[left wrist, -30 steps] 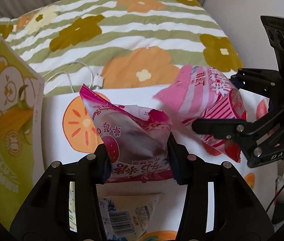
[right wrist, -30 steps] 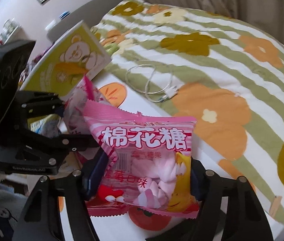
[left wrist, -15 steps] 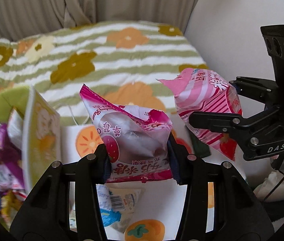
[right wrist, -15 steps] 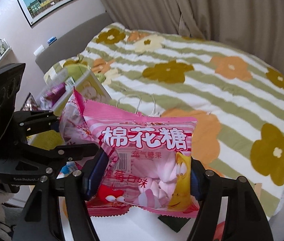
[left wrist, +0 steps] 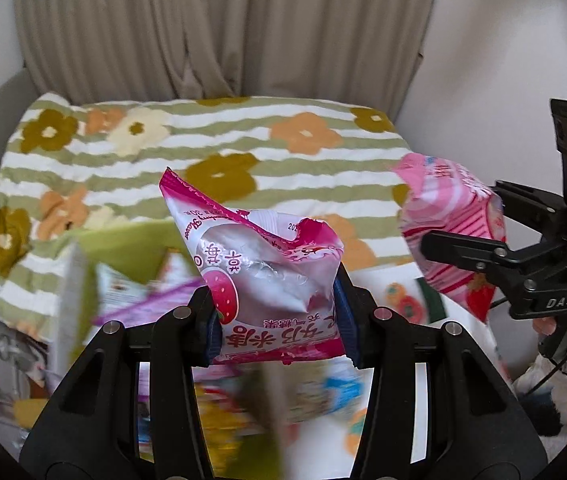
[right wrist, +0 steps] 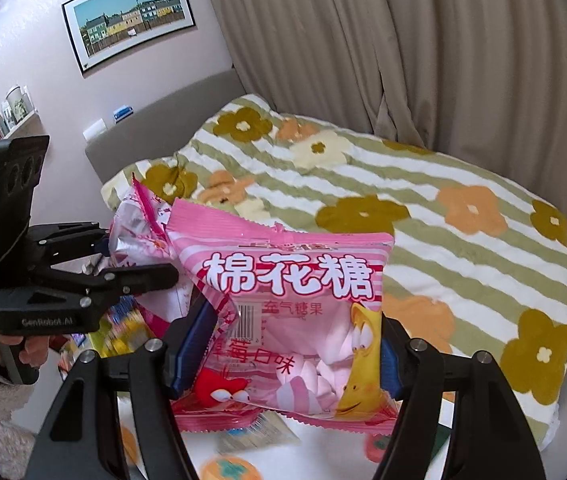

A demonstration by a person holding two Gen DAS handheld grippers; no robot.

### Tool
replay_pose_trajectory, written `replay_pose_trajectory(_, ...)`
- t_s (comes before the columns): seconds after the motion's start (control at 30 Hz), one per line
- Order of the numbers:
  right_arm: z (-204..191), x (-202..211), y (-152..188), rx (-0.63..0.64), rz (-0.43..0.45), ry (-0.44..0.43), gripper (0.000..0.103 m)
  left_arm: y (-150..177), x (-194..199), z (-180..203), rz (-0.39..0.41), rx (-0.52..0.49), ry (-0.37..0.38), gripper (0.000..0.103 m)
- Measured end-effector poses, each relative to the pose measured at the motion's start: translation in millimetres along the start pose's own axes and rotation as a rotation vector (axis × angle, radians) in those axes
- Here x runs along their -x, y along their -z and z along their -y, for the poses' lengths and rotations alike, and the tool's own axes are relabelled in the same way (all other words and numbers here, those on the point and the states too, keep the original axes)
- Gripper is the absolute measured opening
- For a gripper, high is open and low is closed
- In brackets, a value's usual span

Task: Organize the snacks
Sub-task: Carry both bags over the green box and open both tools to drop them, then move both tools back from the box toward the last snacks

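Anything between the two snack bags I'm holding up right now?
Nothing: in the left wrist view, only the striped bedspread behind shows between the magenta bag and the pink marshmallow bag.

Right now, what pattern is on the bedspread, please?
Green-and-white stripes with flowers; bedspread shows best in right wrist view.

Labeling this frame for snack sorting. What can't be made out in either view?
- Left wrist view: the snack pile under the left claw is motion-blurred; no packet there can be identified.
- Left wrist view: the box at left is smeared; its print is unreadable.
- Right wrist view: the marshmallow bag in the right claw hides the surface below.
- Right wrist view: shelf items are too small.
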State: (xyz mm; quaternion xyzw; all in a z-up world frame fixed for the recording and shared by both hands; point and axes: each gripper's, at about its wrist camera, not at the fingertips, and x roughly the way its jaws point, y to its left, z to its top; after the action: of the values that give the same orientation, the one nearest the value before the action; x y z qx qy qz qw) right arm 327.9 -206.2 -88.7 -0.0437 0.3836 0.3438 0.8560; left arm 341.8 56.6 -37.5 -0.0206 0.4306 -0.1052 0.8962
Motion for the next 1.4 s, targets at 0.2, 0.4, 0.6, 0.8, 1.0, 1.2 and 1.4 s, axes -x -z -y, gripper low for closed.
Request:
replay_pose_trajectory(0.2,-59.4,-37.5,-30.0,-0.042,0.016,0.011,0.066,-1.0,7.2,-84.4,-0.065,0.007,-0.005,0.042)
replay_pose_trajectory(0.4,-102.9,-77.6,-48.8,-0.1,0.015,0.039,0.066,12.6,-12.0,-152.6,-0.153,-0.005,0.032,0.043)
replay_pose_trajectory(0.6,-132.6,-112.7,-56.7,-0.119,-0.028,0.097,0.066,23.0,-38.1,-191.2,-0.213,0.005,0.062,0.045)
replay_pose_trajectory(0.8,-143.0,-140.2,-62.7,-0.133,-0.069,0.118,0.066,30.4,-40.0,-214.5,-0.171,0.043,0.097,0.1)
replay_pose_trajectory(1.0,-148.4,-171.5,-70.3,-0.113,-0.113,0.155,0.066,43.3,-27.0,-234.2,-0.142,0.098,0.092,0.1)
replay_pose_trajectory(1.2,-156.9,-204.7,-78.2,-0.111,-0.16,0.154,0.066,51.8,-25.5,-242.1,-0.143,0.112,0.072,0.1)
replay_pose_trajectory(1.4,-159.6,-216.2,-80.5,-0.124,-0.121,0.175,0.102,57.3,-28.0,-242.8,-0.147,0.091,0.032,0.1)
